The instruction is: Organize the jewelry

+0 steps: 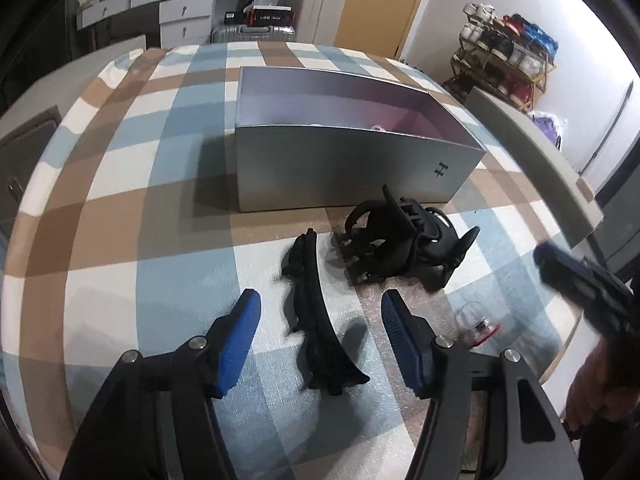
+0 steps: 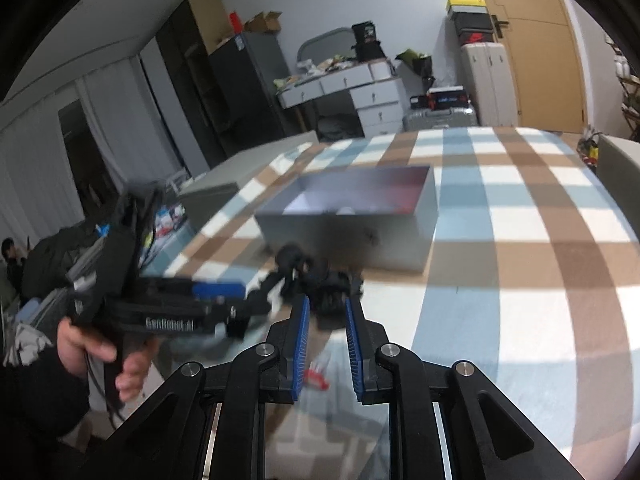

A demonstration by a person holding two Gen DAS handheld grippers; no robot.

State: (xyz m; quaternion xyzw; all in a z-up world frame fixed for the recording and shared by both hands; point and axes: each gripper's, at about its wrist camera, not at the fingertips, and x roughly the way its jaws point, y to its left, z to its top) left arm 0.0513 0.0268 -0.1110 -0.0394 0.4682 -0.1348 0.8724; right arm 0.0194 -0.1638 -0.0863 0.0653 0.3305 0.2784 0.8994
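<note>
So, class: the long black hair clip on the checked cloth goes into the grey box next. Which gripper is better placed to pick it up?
Left. The left gripper hangs open with the long black hair clip lying between its fingers, untouched. The right gripper is nearly closed and points at the pile of black clips nearer the grey box.

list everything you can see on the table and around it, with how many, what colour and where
Box: one, silver-grey, open, mid-table.
Tablecloth: one, checked blue, brown, white.
Long hair clip: one, black, between the left gripper's fingers, untouched.
Hair clip pile: several, black, before the box.
Small clear item: one, red part, right of the long clip.
Drawers: white, back wall.
Shoe rack: one, wooden, right wall.
Left gripper: blue pads, open.
Right gripper: blue pads, narrow gap, empty.
Hand: one, holding the left gripper.
</note>
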